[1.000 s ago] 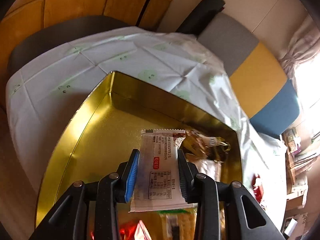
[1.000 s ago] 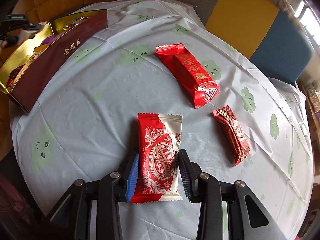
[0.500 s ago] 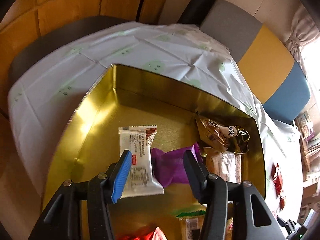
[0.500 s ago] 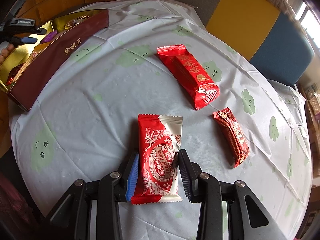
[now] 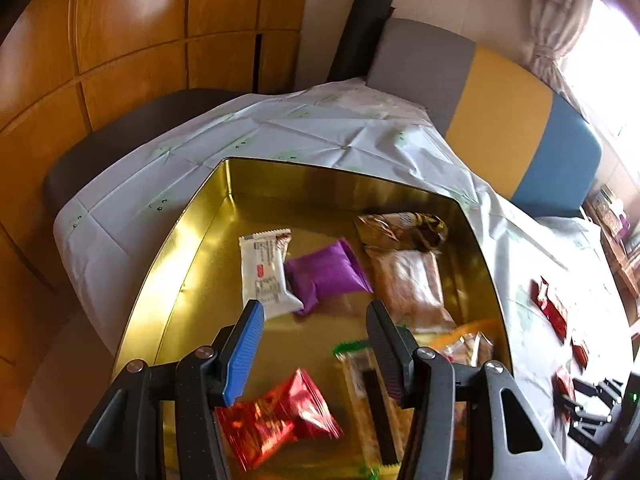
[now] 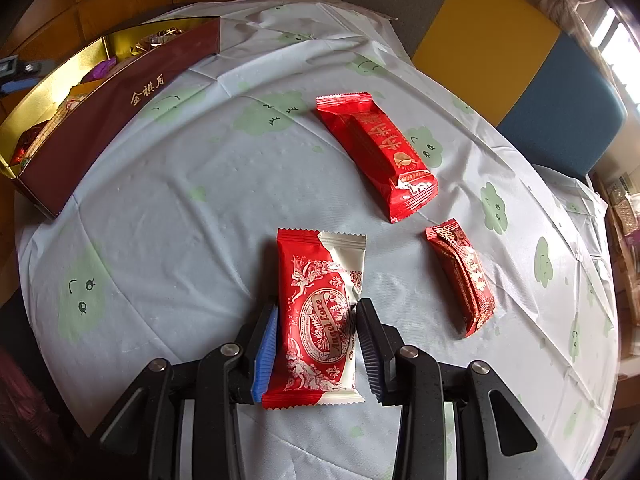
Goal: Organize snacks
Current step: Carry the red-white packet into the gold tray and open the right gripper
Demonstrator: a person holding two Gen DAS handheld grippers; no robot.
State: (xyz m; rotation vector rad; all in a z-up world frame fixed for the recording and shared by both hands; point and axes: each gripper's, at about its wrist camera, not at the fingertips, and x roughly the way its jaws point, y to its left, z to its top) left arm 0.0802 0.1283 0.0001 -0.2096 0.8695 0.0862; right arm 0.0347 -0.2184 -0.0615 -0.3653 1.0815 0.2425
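My left gripper (image 5: 316, 320) is open and empty above the gold tin (image 5: 192, 224). In the tin lie a white snack packet (image 5: 266, 272), a purple packet (image 5: 328, 272), brown packets (image 5: 404, 256) and a red packet (image 5: 276, 416). My right gripper (image 6: 316, 332) is shut on a red-and-white Angel Love packet (image 6: 320, 312), which rests on the tablecloth. A large red packet (image 6: 376, 148) and a small red packet (image 6: 464, 276) lie beyond it. The tin (image 6: 100, 96) sits at the far left in the right wrist view.
The round table has a pale cloth with green clouds (image 6: 180, 200). Chairs with grey, yellow and blue backs (image 6: 500, 40) stand behind it. Wooden panels (image 5: 120, 40) lie to the left. Red packets (image 5: 552, 312) lie right of the tin.
My left gripper opened, dropped the white packet into the tin and drew back upward. My right gripper stayed shut on the Angel Love packet.
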